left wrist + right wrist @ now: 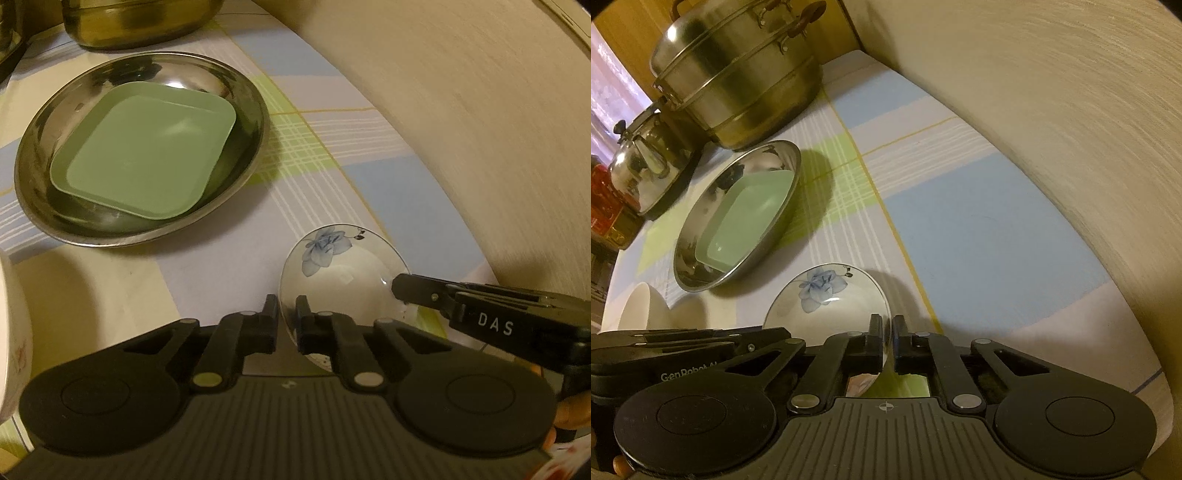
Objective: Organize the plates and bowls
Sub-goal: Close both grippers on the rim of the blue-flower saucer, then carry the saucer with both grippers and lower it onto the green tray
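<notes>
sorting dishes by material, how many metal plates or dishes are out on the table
1: the round steel plate in the middle of the cloth, with the green square plate lying in it. The pots behind are metal too, but cookware. More may lie outside the view.

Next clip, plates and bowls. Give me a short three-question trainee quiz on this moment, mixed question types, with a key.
1. True or false: both tongs, left and right, grip the flower bowl's rim.
2. What lies in the steel dish? A) green tray B) spoon C) nothing
3. Fill in: behind the steel dish stands a steel ____.

Key: 1 true; 2 A, the green tray; 3 pot.
</notes>
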Tool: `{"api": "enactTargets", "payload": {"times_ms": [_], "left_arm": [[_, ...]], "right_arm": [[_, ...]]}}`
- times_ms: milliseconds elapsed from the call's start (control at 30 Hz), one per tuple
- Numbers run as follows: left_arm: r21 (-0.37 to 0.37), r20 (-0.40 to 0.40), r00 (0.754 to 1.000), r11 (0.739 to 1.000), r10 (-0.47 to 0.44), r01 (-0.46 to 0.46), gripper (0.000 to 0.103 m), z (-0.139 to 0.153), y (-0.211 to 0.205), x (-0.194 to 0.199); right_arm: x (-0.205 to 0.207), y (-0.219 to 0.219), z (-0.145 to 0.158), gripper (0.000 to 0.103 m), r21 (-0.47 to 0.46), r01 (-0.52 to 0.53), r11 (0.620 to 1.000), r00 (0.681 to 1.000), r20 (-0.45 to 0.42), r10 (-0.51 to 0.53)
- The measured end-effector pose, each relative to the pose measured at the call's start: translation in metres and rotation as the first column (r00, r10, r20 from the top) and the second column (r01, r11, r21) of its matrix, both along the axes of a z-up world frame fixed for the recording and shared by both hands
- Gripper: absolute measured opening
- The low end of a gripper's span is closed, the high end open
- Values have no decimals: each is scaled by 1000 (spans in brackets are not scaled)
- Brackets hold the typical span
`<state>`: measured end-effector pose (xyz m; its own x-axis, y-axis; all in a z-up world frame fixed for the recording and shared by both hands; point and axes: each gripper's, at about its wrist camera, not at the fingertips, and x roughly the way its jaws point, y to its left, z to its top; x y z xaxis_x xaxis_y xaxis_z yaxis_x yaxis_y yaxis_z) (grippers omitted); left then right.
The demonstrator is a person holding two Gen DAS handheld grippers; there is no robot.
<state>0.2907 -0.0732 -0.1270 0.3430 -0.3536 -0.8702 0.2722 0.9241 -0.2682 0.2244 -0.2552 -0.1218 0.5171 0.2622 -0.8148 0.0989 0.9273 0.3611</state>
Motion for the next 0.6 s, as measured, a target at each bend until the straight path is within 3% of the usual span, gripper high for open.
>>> {"api": "enactTargets", "payload": {"times_ms": [600], "left_arm": [[-10,62,998,1000,18,-18,7,22,12,4]], "right_arm": [[14,7,20,4,16,5,1000,1000,21,-5]]}}
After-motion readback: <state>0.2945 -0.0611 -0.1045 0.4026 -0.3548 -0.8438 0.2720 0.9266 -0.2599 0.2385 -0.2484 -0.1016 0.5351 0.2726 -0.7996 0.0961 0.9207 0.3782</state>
